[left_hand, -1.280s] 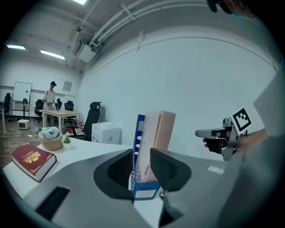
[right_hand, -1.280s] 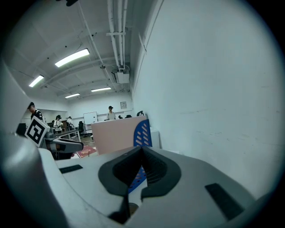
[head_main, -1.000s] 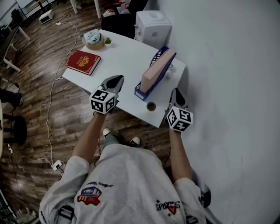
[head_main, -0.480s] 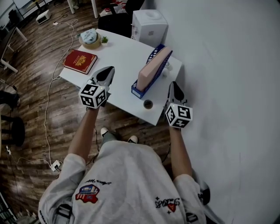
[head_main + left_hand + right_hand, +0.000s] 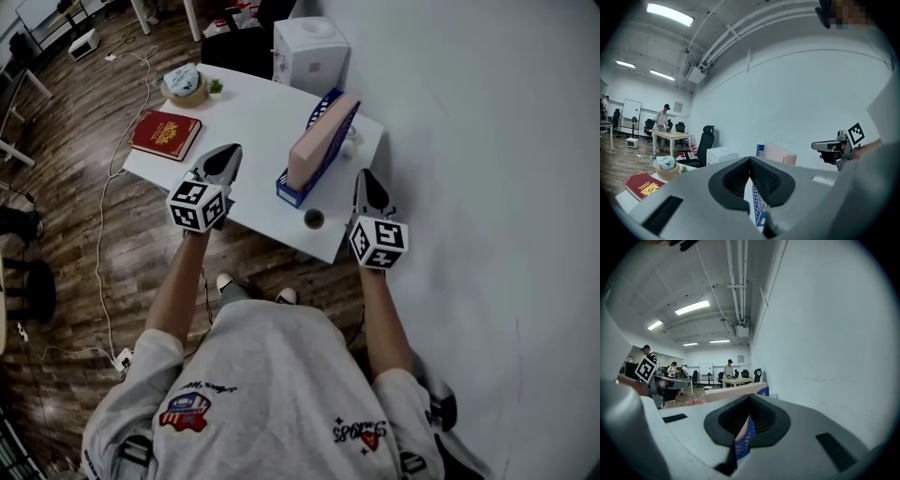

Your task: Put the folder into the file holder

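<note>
A pink folder [image 5: 312, 143] stands on edge inside the blue file holder [image 5: 289, 191] on the white table [image 5: 253, 122]. My left gripper [image 5: 217, 164] hovers over the table's near left part, a hand's width left of the holder, shut and empty. My right gripper [image 5: 367, 183] hangs at the table's near right corner, right of the holder, also shut and empty. In the left gripper view the folder [image 5: 780, 153] and holder [image 5: 757, 213] lie just beyond the closed left gripper [image 5: 750, 159]. The right gripper view shows the folder [image 5: 736, 392] and holder [image 5: 743, 441] behind the closed right gripper [image 5: 750, 396].
A red book [image 5: 165, 134] lies at the table's left edge. A round basket [image 5: 184, 84] and a tiny plant [image 5: 217, 86] sit at the far left corner. A white box [image 5: 311, 52] stands behind the table. A small dark round thing [image 5: 314, 218] rests near the front edge. A white wall runs along the right.
My left gripper has drawn a little to the left, away from the holder. The right gripper has hardly moved. The folder stays in the holder.
</note>
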Action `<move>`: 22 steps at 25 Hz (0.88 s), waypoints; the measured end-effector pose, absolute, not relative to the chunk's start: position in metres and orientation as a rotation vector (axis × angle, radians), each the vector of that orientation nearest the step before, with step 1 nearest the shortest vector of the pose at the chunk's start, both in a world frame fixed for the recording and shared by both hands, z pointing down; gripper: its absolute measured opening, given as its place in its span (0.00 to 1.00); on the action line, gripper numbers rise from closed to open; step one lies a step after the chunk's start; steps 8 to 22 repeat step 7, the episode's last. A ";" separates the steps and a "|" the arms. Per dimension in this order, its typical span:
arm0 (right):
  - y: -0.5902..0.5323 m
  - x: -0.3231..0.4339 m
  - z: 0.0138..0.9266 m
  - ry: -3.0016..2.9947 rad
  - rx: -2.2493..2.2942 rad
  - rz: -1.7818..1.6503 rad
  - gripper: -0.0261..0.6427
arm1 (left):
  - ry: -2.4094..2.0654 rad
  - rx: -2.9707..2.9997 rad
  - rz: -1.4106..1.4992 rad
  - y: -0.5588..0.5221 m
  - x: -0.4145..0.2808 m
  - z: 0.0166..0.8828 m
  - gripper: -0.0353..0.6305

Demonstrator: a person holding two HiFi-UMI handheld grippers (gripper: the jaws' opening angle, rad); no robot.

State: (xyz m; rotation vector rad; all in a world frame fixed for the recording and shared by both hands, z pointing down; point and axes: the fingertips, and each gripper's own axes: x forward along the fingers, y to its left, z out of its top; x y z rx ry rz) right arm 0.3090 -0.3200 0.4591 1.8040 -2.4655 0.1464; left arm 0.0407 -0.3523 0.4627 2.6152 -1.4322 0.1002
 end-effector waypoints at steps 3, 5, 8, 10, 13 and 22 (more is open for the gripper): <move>-0.319 0.311 0.459 -2.456 1.814 0.156 0.03 | -1.442 2.605 0.090 -0.353 0.040 0.462 0.06; -0.319 0.313 0.458 -2.457 1.820 0.162 0.03 | -1.441 2.604 0.080 -0.352 0.043 0.460 0.06; -0.321 0.315 0.455 -2.459 1.822 0.161 0.03 | -1.437 2.607 0.075 -0.352 0.047 0.457 0.06; -0.321 0.315 0.455 -2.459 1.822 0.161 0.03 | -1.437 2.607 0.075 -0.352 0.047 0.457 0.06; -0.321 0.315 0.455 -2.459 1.822 0.161 0.03 | -1.437 2.607 0.075 -0.352 0.047 0.457 0.06; -0.321 0.315 0.455 -2.459 1.822 0.161 0.03 | -1.437 2.607 0.075 -0.352 0.047 0.457 0.06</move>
